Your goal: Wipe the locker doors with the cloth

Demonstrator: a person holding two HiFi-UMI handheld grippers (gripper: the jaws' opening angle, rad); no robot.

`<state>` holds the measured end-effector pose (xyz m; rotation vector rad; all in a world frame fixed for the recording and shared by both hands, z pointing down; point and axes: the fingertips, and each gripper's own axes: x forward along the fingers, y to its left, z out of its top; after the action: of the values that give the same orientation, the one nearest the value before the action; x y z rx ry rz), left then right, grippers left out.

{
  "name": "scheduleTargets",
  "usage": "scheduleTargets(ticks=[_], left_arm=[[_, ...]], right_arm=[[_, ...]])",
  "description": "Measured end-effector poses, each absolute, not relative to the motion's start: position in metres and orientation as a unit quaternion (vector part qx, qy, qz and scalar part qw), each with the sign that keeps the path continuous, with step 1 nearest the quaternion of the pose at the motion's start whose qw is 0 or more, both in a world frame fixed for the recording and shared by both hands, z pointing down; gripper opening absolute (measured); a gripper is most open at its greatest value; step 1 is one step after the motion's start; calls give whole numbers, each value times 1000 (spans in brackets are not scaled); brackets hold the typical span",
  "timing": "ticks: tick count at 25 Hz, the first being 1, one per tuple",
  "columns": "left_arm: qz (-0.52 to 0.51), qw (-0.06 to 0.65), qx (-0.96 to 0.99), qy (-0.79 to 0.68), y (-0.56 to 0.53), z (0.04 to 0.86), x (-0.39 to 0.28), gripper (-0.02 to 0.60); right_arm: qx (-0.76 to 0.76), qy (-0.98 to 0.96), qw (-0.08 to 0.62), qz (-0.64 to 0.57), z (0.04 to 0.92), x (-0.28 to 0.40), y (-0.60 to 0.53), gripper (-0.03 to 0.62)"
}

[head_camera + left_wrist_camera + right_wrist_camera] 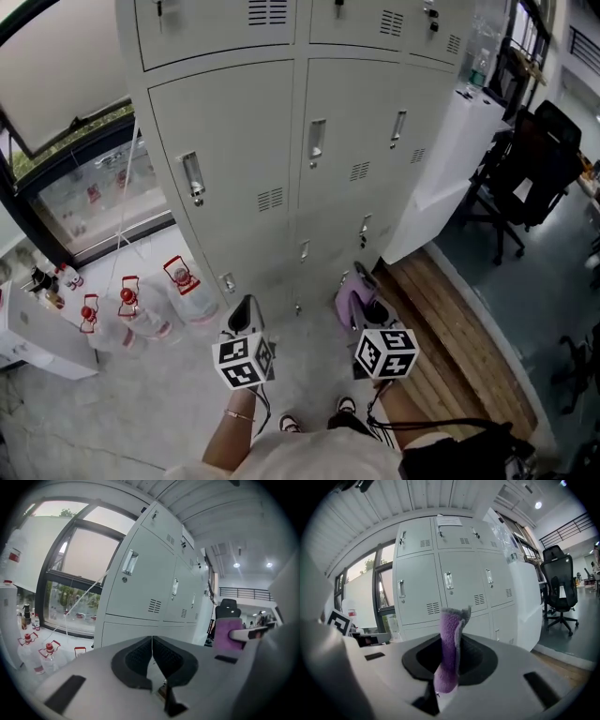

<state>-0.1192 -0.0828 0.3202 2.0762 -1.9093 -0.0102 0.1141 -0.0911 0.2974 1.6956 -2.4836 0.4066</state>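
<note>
Indoors, a purple cloth (449, 639) was clamped in the right gripper (451, 660) near the lockers (246, 141); the left gripper (152, 657) was pressed closed, empty.

Grey shells on left tongs (246, 307), right tongs (367, 298); black ribbed pads (140, 660); black-white marker cubes (244, 361); thin bracelet (239, 413); cream top (319, 457).

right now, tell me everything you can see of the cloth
The cloth is purple with a grey edge, soft and fleecy like microfibre. It is folded into a narrow strip and pinched between the jaws of the right gripper, standing upright with its tip free above them. It is held low in front of the lockers, apart from them; nothing else touches it.
</note>
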Motion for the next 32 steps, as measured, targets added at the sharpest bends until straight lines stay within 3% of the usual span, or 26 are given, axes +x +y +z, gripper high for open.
scheduleTargets(ticks=[16,32], left_arm=[[-16,144,592,-793,-115,318,-137,9],[-8,170,560,-811,-91,363,-193,9]], right_arm=[[369,-917,84,128,309,51,-219,63],[288,-949,89,90,334,-55,-198,63]])
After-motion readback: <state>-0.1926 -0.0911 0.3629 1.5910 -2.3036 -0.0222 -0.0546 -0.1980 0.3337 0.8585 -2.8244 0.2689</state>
